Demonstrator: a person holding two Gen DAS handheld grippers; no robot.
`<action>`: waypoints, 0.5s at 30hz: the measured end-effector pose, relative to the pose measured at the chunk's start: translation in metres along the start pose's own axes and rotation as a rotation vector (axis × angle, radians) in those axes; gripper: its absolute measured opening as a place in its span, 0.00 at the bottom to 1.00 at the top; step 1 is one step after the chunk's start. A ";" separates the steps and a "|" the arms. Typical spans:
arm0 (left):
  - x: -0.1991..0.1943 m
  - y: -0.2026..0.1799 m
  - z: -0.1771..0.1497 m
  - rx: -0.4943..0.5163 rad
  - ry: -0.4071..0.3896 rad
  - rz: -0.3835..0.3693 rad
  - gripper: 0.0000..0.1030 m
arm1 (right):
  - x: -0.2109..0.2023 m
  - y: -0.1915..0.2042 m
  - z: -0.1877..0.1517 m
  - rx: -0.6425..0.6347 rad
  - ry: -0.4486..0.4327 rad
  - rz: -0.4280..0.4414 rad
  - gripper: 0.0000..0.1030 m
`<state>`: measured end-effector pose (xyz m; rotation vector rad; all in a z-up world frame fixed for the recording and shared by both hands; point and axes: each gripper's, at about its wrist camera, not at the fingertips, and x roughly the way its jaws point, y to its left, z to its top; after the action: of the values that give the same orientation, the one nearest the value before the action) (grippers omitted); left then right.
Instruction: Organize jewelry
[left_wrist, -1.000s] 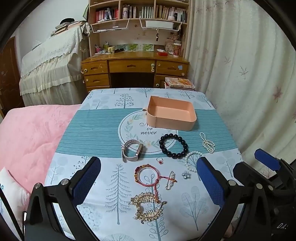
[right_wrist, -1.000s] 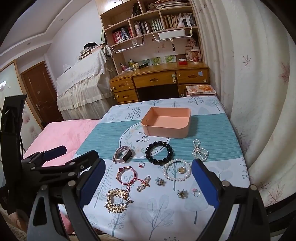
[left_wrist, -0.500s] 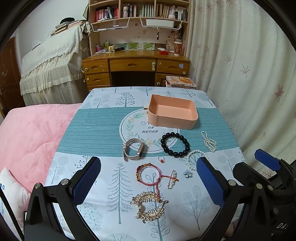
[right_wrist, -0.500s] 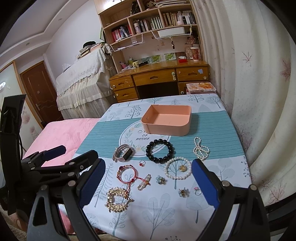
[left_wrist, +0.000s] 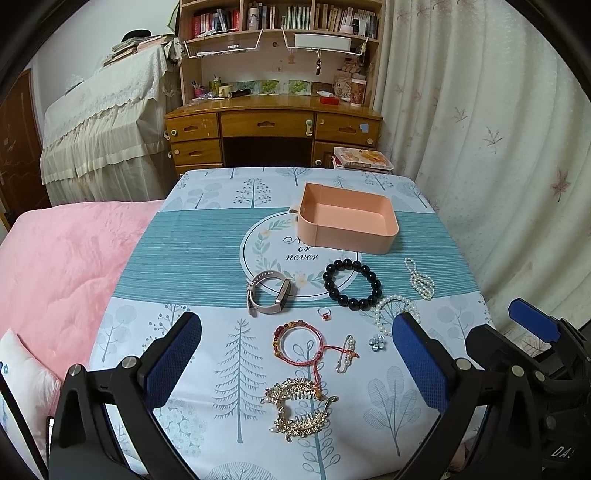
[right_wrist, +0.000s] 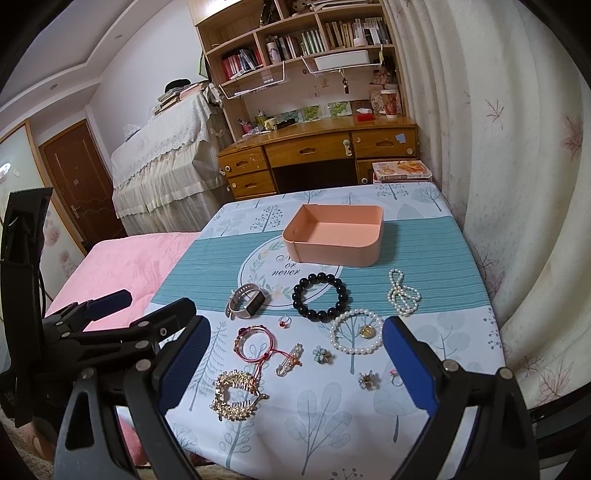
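Observation:
An empty peach box (left_wrist: 347, 218) (right_wrist: 334, 234) stands at the table's middle. In front of it lie a grey watch (left_wrist: 267, 291) (right_wrist: 246, 300), a black bead bracelet (left_wrist: 351, 283) (right_wrist: 320, 296), a pearl bracelet (right_wrist: 356, 331), a pearl strand (right_wrist: 403, 292), a red ring (left_wrist: 324, 314), a red cord bracelet (left_wrist: 299, 341) (right_wrist: 255, 341), a gold hair claw (left_wrist: 299, 408) (right_wrist: 236, 395) and small flower pieces (right_wrist: 323, 354). My left gripper (left_wrist: 295, 365) is open and empty above the table's near edge. My right gripper (right_wrist: 295, 365) is open and empty beside it.
The table wears a tree-print cloth (left_wrist: 207, 295). A pink bed (left_wrist: 62, 266) is on the left, a curtain (left_wrist: 498, 147) on the right, a wooden desk (left_wrist: 273, 129) behind. The right gripper's fingers (left_wrist: 532, 325) show at the left view's right edge.
Both grippers have risen and drawn back slightly, so the table looks a little lower and farther. Nothing on the table has moved.

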<state>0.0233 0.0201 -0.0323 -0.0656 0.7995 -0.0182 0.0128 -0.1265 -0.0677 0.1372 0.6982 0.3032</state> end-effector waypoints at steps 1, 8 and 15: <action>0.000 0.001 -0.002 -0.001 0.000 0.000 0.99 | 0.000 0.000 0.000 -0.001 0.001 0.000 0.92; 0.001 -0.002 0.007 -0.008 0.019 0.005 0.99 | 0.000 0.002 0.002 0.000 0.018 0.000 0.92; 0.002 -0.002 0.008 -0.010 0.030 0.006 0.99 | 0.000 0.003 0.002 0.001 0.022 0.000 0.92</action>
<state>0.0307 0.0182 -0.0280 -0.0729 0.8301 -0.0096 0.0129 -0.1234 -0.0653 0.1351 0.7206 0.3047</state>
